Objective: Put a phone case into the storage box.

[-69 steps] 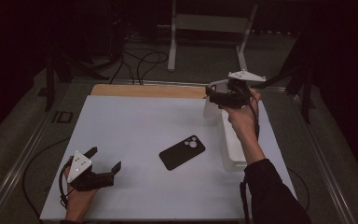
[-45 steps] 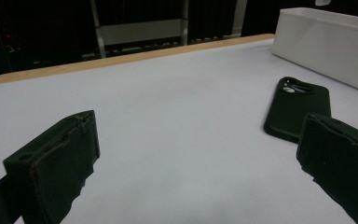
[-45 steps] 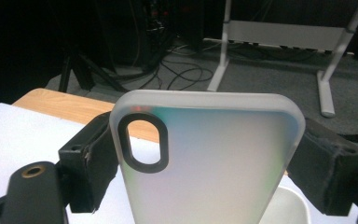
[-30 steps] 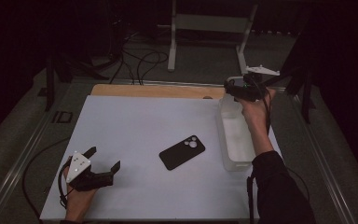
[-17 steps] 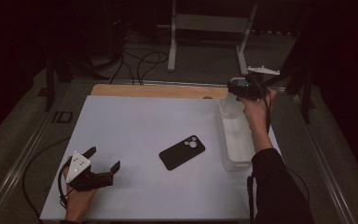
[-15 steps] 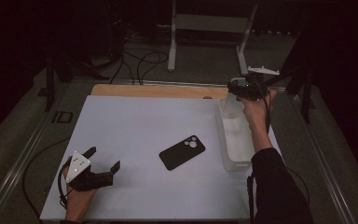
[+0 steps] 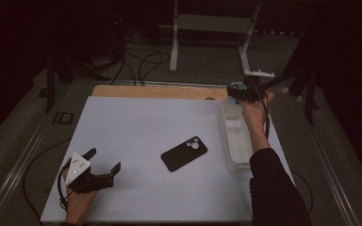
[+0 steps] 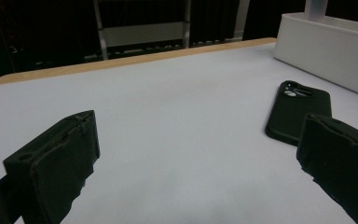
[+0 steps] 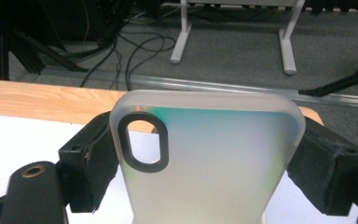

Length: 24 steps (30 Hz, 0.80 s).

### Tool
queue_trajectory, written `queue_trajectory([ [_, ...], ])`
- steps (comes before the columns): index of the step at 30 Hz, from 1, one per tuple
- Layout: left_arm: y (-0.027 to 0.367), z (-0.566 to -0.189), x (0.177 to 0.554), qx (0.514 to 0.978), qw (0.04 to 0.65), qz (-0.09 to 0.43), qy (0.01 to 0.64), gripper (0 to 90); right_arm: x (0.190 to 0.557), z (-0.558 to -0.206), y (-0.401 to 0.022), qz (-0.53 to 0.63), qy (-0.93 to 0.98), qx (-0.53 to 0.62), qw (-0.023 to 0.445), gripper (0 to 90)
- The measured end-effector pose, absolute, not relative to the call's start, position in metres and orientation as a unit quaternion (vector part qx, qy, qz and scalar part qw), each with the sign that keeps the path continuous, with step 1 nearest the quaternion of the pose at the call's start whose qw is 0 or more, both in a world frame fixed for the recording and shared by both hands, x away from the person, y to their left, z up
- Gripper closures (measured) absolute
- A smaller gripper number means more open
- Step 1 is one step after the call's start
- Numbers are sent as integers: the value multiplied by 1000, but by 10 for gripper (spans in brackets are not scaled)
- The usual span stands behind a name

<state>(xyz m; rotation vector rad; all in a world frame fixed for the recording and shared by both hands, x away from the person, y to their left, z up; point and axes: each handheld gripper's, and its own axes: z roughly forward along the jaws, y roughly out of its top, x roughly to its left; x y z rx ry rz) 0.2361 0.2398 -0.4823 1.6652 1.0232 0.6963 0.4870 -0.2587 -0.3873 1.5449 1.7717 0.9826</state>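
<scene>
White table (image 7: pixel 136 122): black phone case (image 7: pixel 184 153), bin (image 7: pixel 235 141)

From my right gripper view, the clear phone case (image 9: pixel 209 163) is cut off at the bottom edge. My left gripper view crops the white tray (image 8: pixel 328 51), while one black pad hides the black phone case's (image 8: pixel 298 109) near corner, apparently.

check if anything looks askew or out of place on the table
Only a little: the black phone case lies slanted on the white mat, outside the white tray. The right gripper grips a frosted translucent phone case.
</scene>
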Motion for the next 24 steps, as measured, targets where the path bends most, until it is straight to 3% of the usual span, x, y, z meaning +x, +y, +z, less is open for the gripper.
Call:
queue_trajectory([
  [24,240,-482,236,691,509,287,425,0,501,-427,-255,330,675,602,270,162],
])
